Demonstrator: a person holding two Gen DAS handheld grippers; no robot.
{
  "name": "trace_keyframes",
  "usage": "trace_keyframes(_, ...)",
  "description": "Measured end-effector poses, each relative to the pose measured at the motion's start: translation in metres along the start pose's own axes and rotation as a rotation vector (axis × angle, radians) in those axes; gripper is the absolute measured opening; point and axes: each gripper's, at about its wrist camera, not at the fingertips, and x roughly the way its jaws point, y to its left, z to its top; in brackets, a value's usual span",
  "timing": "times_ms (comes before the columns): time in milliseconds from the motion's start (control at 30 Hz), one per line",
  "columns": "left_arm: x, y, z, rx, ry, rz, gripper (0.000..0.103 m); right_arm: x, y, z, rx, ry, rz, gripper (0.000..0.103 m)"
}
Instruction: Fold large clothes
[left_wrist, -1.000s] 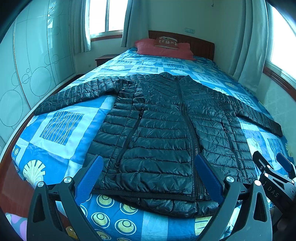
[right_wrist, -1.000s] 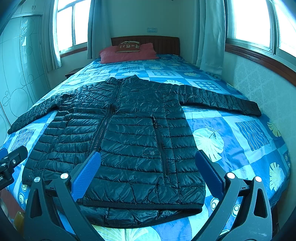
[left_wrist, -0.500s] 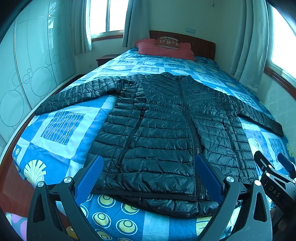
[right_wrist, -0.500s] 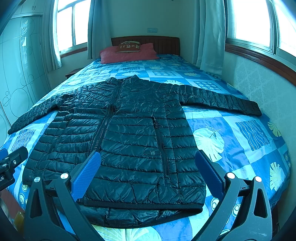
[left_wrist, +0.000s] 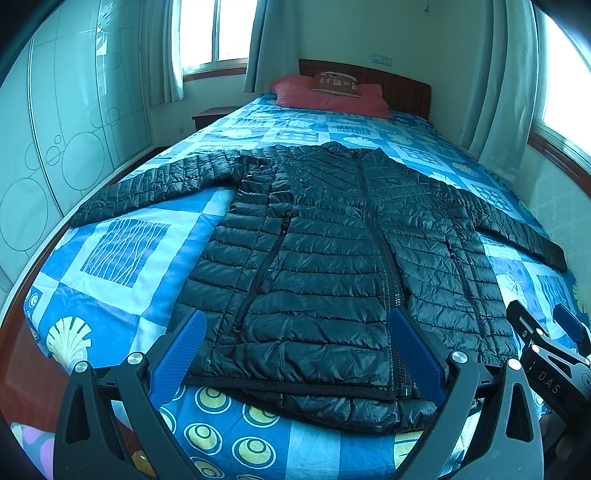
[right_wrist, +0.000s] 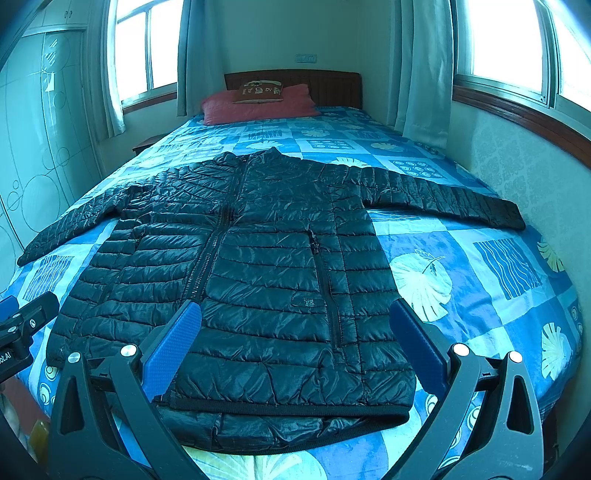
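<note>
A black quilted puffer jacket lies flat, front up and zipped, on the bed, both sleeves spread out sideways; it also shows in the right wrist view. My left gripper is open and empty, hovering above the jacket's hem on its left half. My right gripper is open and empty, above the hem on the right half. The right gripper also shows at the right edge of the left wrist view, and the left gripper at the left edge of the right wrist view.
The bed has a blue patterned cover and fills the room. Red pillows lie at the wooden headboard. A wardrobe stands left, a nightstand beside it. A wall with windows and curtains runs close on the right.
Both grippers have drifted slightly; the jacket sits a touch higher in the left wrist view. Jaws stay open and the jacket has not moved.
</note>
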Motion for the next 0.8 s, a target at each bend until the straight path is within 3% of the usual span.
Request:
trace_keyframes(233, 0.007, 0.003, 0.006, -0.009, -0.005, -0.002, 0.098, 0.007, -0.005, 0.006, 0.01, 0.004, 0.02, 0.101)
trace_keyframes(400, 0.026, 0.017, 0.021, -0.027, -0.008, 0.029, 0.098, 0.019, -0.031, 0.018, 0.098, -0.017, 0.059, 0.101)
trace_keyframes(533, 0.05, 0.042, 0.037, -0.078, -0.01, 0.073, 0.098, 0.044, -0.074, 0.031, 0.207, -0.015, 0.064, 0.1)
trace_keyframes(600, 0.063, 0.057, 0.044, -0.106, -0.006, 0.101, 0.098, 0.058, -0.099, 0.036, 0.26, -0.015, 0.047, 0.088)
trace_keyframes(633, 0.074, 0.069, 0.049, -0.137, 0.001, 0.115, 0.098, 0.069, -0.118, 0.039, 0.297, -0.007, 0.032, 0.075)
trace_keyframes(800, 0.12, 0.123, 0.064, -0.25, 0.032, 0.205, 0.098, 0.115, -0.218, 0.045, 0.522, -0.004, -0.023, 0.073)
